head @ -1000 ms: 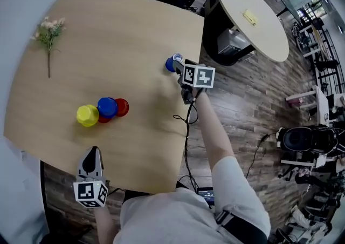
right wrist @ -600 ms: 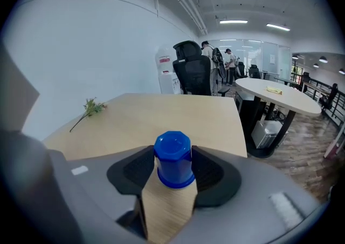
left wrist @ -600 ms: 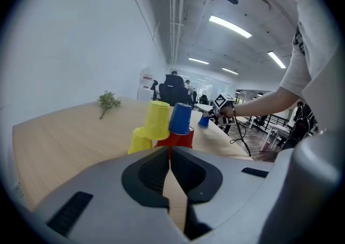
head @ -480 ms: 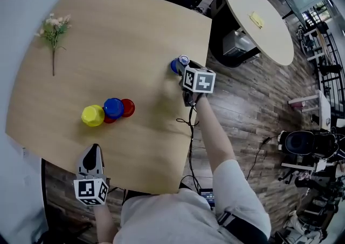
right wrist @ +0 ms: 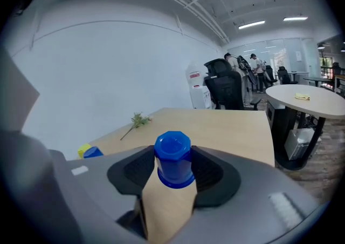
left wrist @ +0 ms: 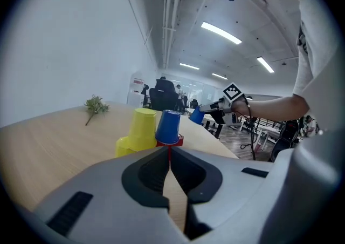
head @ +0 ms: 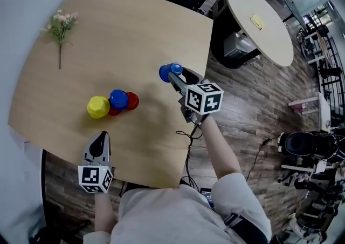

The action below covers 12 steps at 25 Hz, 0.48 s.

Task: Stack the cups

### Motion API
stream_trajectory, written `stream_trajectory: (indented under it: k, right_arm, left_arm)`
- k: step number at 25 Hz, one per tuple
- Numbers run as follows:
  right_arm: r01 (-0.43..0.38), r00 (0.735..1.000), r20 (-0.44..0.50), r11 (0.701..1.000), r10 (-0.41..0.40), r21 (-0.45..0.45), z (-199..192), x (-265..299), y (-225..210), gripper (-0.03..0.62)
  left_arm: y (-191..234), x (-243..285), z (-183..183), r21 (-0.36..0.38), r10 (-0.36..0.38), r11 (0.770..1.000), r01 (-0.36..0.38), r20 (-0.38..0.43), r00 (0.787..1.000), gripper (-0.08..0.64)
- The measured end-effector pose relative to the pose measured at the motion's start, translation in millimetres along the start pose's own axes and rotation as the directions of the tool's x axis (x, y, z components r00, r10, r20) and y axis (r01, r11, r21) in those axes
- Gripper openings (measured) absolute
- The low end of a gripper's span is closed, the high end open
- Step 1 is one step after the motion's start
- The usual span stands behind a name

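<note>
Right gripper [head: 177,77] is clenched on a blue cup [right wrist: 173,159], pads pressing its two sides. In the head view it sits just right of centre, over the table [head: 135,27] near its right edge. From the left gripper view it looks clear of the wood. Left gripper [left wrist: 168,154] has its jaws together with nothing in them, low at the bottom left of the head view, off the near table edge. Cup is inverted: closed octagonal base up, wide rim down toward the wood. Long axis is near upright, leaning a little; I cannot tell the exact lean. The rest are bunched left of centre: a yellow cup [head: 97,106], a second blue cup [head: 118,99] and a red cup [head: 131,101], all touching. From the left gripper view the second blue one sits mouth-down over the red, and the yellow seems to top another yellow piece. My read: stacking is partly done. The held cup has yet to go on, and the small piles are not yet one stack. A flower sprig [head: 61,26] lies upper left, well apart.
</note>
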State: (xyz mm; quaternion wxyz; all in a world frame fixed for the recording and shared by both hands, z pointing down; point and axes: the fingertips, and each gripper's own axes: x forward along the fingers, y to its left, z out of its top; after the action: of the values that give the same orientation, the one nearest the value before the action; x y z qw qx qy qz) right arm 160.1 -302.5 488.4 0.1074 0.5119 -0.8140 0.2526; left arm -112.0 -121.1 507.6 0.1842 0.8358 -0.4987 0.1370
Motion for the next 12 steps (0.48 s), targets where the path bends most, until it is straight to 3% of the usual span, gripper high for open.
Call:
stream_trajectory:
  k: [12]
  right_arm:
    - [-0.225, 0.974, 0.004, 0.964, 0.228, -0.142, 20.5, -45.4, 137.4, 0.221]
  left_arm:
    - [-12.7, -14.5, 8.2, 0.009, -0.042, 0.999, 0.041, 0.052, 0.998, 0.017]
